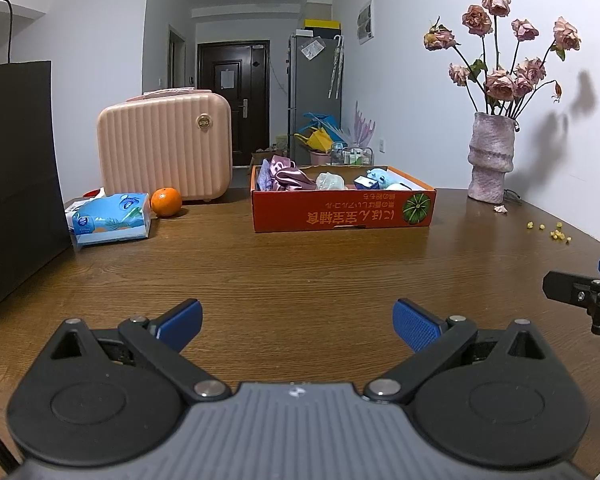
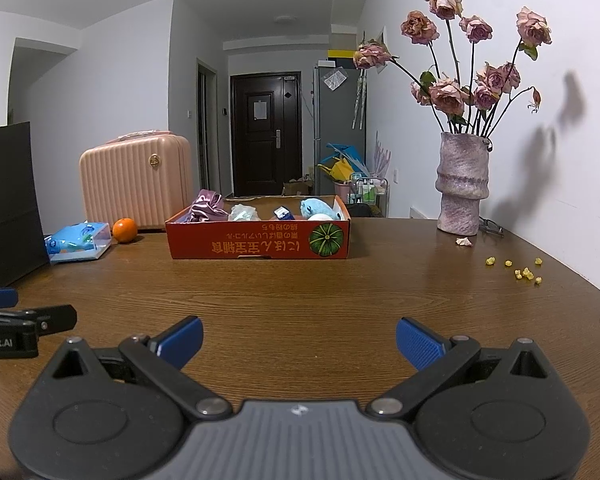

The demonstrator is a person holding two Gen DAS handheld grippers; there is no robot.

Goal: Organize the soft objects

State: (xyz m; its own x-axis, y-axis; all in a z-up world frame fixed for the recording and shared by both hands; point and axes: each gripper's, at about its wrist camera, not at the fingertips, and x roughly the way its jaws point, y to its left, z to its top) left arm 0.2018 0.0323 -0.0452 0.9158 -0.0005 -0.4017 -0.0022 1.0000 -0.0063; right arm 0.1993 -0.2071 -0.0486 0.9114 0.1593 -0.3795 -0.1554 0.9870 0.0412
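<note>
left tongs spread wide, gripping nothing, low over the brown counter. right tongs just as wide, nothing held either. further back, the orange box sits mid-counter with the purple satin cloth, a pale crumpled wad and the blue plush inside. behind, left, a pink case; right, a vase.

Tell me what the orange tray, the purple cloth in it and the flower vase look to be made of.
Tray: likely printed cardboard, given its matte orange face, printed lettering and thin folded walls.
Purple cloth: looks like satin or a similar glossy fabric, since its crumpled folds catch bright highlights.
Vase: probably ceramic or stone-like, with a rough, speckled, matte pinkish surface; the exact material cannot be told.
</note>
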